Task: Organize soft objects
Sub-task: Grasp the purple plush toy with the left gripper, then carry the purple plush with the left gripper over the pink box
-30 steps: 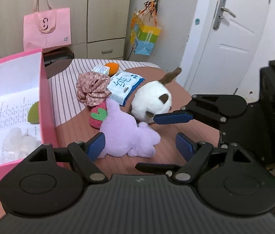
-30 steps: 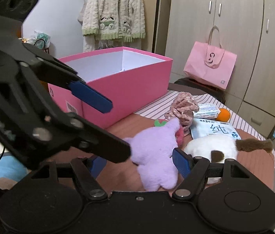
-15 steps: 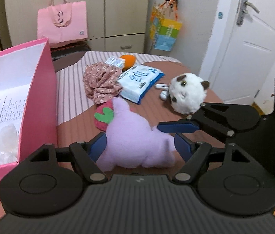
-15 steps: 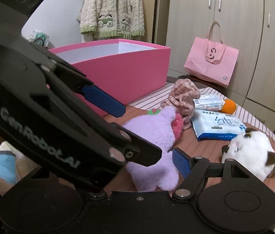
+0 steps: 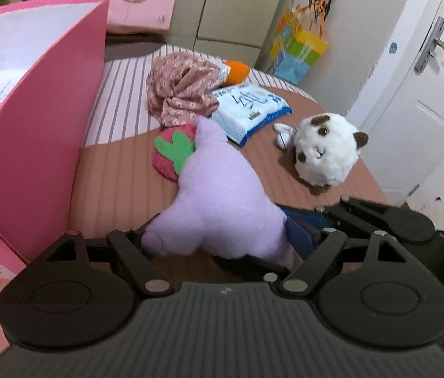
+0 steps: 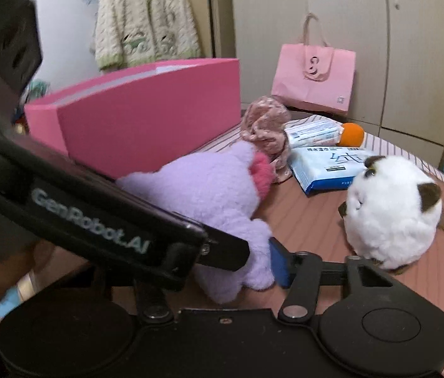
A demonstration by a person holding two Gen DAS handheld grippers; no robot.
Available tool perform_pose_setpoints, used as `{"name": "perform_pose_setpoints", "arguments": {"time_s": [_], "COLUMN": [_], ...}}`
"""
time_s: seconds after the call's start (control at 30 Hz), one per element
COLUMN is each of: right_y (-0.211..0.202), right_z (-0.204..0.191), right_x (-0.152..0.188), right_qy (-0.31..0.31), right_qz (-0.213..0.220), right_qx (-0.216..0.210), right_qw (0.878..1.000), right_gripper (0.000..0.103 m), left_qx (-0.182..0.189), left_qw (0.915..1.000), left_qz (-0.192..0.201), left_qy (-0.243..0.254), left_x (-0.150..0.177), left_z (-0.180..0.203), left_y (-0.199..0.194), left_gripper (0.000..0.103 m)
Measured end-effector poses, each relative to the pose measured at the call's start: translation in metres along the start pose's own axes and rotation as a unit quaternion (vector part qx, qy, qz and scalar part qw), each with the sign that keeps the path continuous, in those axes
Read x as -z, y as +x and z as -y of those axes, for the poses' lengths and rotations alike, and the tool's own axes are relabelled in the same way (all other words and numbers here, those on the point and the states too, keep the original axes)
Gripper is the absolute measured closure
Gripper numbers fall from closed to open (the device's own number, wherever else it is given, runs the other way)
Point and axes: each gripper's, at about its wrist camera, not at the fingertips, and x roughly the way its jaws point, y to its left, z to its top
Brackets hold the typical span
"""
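Observation:
A purple plush lies on the brown table beside the open pink box. My left gripper straddles its rear end, jaws opening slightly, with its left pad hidden behind a plush leg. My right gripper comes in from the right. Its jaws are closing around the same plush, and its blue pad touches a foot. Its far finger is hidden behind the left gripper's body. A white and brown plush sits upright to the right, and a strawberry plush lies against the purple one's head.
A floral cloth, a blue wipes pack, a tissue pack and an orange ball lie further back on the table. A pink bag leans on the wardrobe. The table's rounded edge runs just right of the white plush.
Both grippers sank and moved in onto the purple plush, which now lies between their fingers. The right gripper's jaws narrowed. The white plush turned from lying down to upright.

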Motion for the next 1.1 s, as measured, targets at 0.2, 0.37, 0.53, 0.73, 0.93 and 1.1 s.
{"name": "perform_pose_setpoints", "arguments": {"time_s": [0.2, 0.37, 0.53, 0.73, 0.93, 1.1], "right_y": [-0.002, -0.003, -0.010, -0.024, -0.044, -0.052], "right_z": [-0.005, -0.012, -0.023, -0.034, -0.050, -0.069], "right_x": [0.007, 0.008, 0.013, 0.011, 0.004, 0.001], "right_qy": [0.029, 0.056, 0.067, 0.069, 0.052, 0.024], "right_qz": [0.028, 0.034, 0.030, 0.016, 0.000, -0.030], "right_qx": [0.006, 0.013, 0.017, 0.016, -0.004, -0.022], "right_qw": [0.999, 0.998, 0.997, 0.997, 0.999, 0.999], "right_gripper": [0.052, 0.053, 0.053, 0.053, 0.052, 0.052], "left_qx": [0.007, 0.000, 0.001, 0.021, 0.041, 0.051], "left_qw": [0.9997, 0.9994, 0.9997, 0.9996, 0.9991, 0.9983], "left_qz": [0.020, 0.033, 0.022, 0.020, 0.005, -0.027], "left_qy": [-0.006, -0.009, -0.008, -0.002, 0.004, 0.001], "left_x": [0.011, 0.020, 0.027, 0.032, 0.037, 0.038], "left_z": [0.008, 0.010, 0.009, 0.008, 0.005, -0.005], "left_y": [-0.003, -0.012, -0.024, -0.048, -0.074, -0.091], "left_gripper": [0.053, 0.056, 0.056, 0.056, 0.056, 0.056]}}
